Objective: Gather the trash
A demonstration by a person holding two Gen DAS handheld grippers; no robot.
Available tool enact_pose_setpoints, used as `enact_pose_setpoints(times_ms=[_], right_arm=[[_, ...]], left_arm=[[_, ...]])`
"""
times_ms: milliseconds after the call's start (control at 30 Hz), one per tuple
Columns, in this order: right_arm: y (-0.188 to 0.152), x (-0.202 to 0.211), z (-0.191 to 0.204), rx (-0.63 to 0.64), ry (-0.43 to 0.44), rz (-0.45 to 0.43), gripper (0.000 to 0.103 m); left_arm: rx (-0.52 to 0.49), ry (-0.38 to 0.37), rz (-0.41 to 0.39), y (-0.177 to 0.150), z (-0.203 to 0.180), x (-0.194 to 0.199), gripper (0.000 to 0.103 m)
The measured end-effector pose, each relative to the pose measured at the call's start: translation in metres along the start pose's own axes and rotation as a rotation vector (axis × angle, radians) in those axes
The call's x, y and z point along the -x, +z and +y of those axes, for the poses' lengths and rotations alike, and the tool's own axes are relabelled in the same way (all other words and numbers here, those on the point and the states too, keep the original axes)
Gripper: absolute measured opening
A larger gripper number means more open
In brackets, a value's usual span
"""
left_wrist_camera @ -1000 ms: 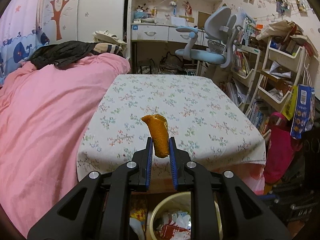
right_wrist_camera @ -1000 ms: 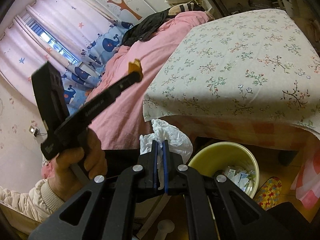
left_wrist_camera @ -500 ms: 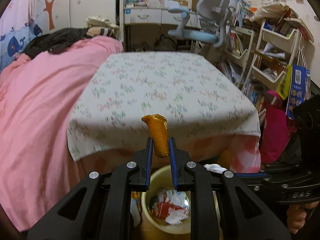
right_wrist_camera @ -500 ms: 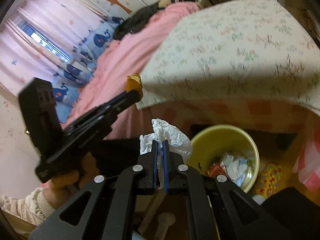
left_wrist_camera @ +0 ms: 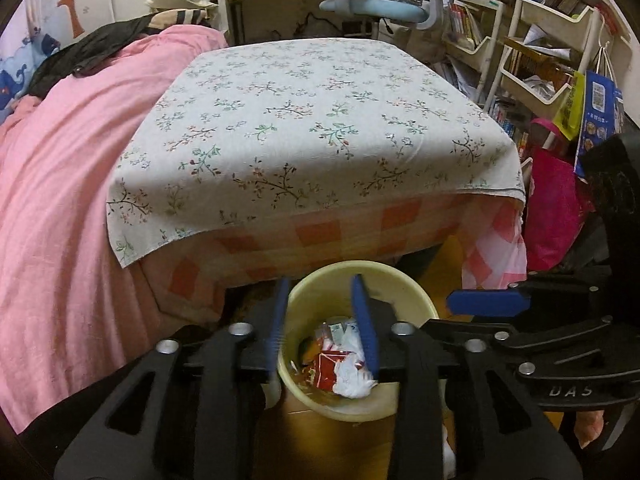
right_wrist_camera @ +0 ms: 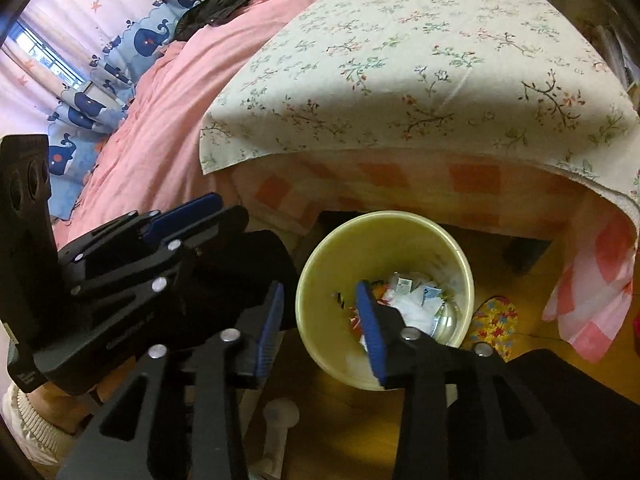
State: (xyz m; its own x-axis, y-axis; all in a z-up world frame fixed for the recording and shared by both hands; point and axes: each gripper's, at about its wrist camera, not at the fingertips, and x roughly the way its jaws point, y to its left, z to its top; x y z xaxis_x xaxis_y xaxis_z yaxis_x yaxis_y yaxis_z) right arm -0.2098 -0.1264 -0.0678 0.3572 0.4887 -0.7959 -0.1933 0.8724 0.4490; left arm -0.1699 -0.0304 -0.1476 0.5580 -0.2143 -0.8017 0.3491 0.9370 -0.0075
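Observation:
A pale yellow trash bin (left_wrist_camera: 408, 292) stands on the floor at the table's near edge and holds mixed wrappers and white crumpled tissue (left_wrist_camera: 352, 380). It also shows in the right wrist view (right_wrist_camera: 328, 280). My left gripper (left_wrist_camera: 322, 328) is open and empty right above the bin. My right gripper (right_wrist_camera: 320, 320) is open and empty over the bin's left rim. In the left wrist view the right gripper (left_wrist_camera: 488, 304) reaches in from the right; in the right wrist view the left gripper (right_wrist_camera: 188, 216) sits at the left.
A table with a floral cloth (left_wrist_camera: 304, 120) stands just behind the bin. A pink blanket (left_wrist_camera: 60, 184) covers the bed at left. Shelves with books (left_wrist_camera: 532, 64) and a pink bag (left_wrist_camera: 556, 208) crowd the right. A colourful slipper (right_wrist_camera: 494, 324) lies right of the bin.
Both grippers moved down over the bin and opened. The orange peel left my left gripper and the white tissue left my right gripper; neither is held now.

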Motion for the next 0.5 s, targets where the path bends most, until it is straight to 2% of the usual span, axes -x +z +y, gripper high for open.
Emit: enact_pose_setpoints(times_ms=[67, 200, 300, 500], right_arm=[[-0.001, 0.001, 0.001, 0.011, -0.03, -0.012, 0.046], [0.001, 0.007, 0.004, 0.041, -0.093, -0.057, 0.059], [0.006, 0.012, 0.006, 0.058, -0.149, -0.105, 0.067], [0.017, 0.03, 0.007, 0.054, -0.292, -0.251, 0.078]], left_arm=[[0.001, 0.005, -0.008, 0.001, 0.001, 0.001, 0.041], [0.005, 0.071, -0.055, 0.004, 0.002, 0.008, 0.066], [0.003, 0.131, -0.11, 0.008, 0.004, 0.016, 0.08], [0.012, 0.251, -0.25, 0.025, 0.006, 0.04, 0.09]])
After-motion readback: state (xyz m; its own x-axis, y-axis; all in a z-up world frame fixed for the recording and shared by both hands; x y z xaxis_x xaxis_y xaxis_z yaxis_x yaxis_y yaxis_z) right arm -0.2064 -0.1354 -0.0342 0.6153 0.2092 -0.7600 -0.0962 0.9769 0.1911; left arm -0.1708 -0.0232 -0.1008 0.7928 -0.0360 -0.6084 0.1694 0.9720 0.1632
